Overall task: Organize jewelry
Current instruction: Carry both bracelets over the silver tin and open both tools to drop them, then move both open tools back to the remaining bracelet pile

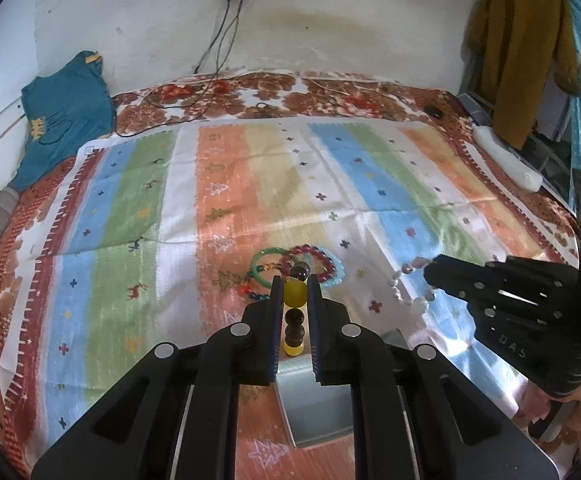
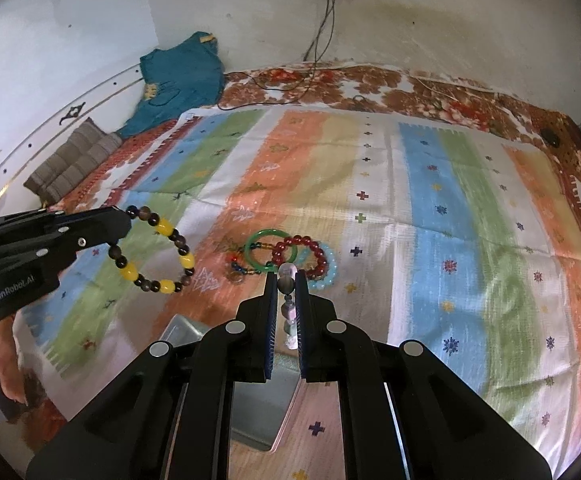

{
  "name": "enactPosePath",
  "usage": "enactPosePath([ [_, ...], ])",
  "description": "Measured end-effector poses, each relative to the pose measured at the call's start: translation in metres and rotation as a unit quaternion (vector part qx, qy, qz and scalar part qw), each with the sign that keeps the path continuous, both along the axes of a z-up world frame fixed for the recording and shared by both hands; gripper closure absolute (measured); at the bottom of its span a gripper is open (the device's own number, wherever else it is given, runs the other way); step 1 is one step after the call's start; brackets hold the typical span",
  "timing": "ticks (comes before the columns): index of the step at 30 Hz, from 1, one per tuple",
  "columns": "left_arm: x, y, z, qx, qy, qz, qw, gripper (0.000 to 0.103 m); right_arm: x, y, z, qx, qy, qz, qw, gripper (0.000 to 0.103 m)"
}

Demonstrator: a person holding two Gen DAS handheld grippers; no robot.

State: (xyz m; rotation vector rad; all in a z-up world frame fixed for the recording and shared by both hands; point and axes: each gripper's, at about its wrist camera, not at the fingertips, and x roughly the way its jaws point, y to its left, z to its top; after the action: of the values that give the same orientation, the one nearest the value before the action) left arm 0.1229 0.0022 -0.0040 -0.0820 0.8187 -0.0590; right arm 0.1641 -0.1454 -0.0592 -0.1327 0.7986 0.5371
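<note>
My left gripper (image 1: 295, 284) is shut on a bracelet of yellow and dark brown beads (image 1: 294, 294); in the right wrist view the same bracelet (image 2: 158, 256) hangs from my left gripper (image 2: 124, 222) above the striped cloth. My right gripper (image 2: 286, 278) is shut on a bracelet of pale white and grey beads (image 2: 286, 282); its beads (image 1: 404, 284) show at my right gripper (image 1: 430, 272) in the left wrist view. On the cloth lie a green bangle (image 2: 268, 254), a dark red bead bracelet (image 2: 302, 254), a light blue bracelet (image 2: 328, 268) and a multicoloured bead string (image 2: 246, 268).
A metal tray (image 1: 314, 408) sits below both grippers near the front edge, also seen as the tray (image 2: 186, 332). The striped cloth (image 2: 430, 208) covers a floral bed. A teal garment (image 1: 62, 116), a folded grey cloth (image 2: 70, 160) and cables (image 1: 218, 60) lie at the back.
</note>
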Motion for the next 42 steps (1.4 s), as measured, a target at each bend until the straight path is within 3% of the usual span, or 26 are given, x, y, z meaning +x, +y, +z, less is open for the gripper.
enactPosePath([
  [15, -0.029, -0.018, -0.003, 0.010, -0.003, -0.026, 0.9996, 0.092, -0.031, -0.004, 0.001, 0.008, 0.005, 0.017, 1.000, 0.093],
  [27, -0.042, -0.020, -0.006, -0.008, 0.008, -0.024, 0.9997, 0.091, -0.049, -0.005, -0.006, 0.007, 0.017, 0.029, 0.999, 0.093],
  [28, -0.041, -0.019, -0.009, -0.010, 0.017, -0.022, 0.9996, 0.091, -0.049, -0.006, -0.007, 0.002, 0.018, 0.025, 1.000, 0.093],
  [29, -0.041, -0.019, -0.010, -0.008, 0.017, -0.016, 0.9997, 0.085, -0.048, -0.006, -0.008, -0.003, 0.019, 0.022, 1.000, 0.093],
  [30, -0.041, -0.017, -0.010, -0.003, 0.016, -0.009, 0.9998, 0.073, -0.047, -0.007, -0.010, -0.009, 0.021, 0.016, 1.000, 0.092],
  [31, -0.040, -0.016, -0.011, 0.002, 0.015, -0.005, 0.9999, 0.069, -0.045, -0.008, -0.012, -0.013, 0.023, 0.012, 1.000, 0.088],
  [32, -0.039, -0.014, -0.012, 0.003, 0.016, 0.000, 0.9999, 0.069, -0.043, -0.009, -0.013, -0.016, 0.024, 0.006, 1.000, 0.078],
  [34, -0.037, -0.008, -0.015, -0.002, 0.024, 0.011, 0.9997, 0.069, -0.041, -0.011, -0.014, -0.022, 0.022, -0.002, 1.000, 0.069],
  [42, -0.033, 0.006, -0.018, -0.014, 0.030, 0.035, 0.9988, 0.059, -0.032, -0.013, -0.017, -0.019, 0.031, -0.013, 0.999, 0.065],
])
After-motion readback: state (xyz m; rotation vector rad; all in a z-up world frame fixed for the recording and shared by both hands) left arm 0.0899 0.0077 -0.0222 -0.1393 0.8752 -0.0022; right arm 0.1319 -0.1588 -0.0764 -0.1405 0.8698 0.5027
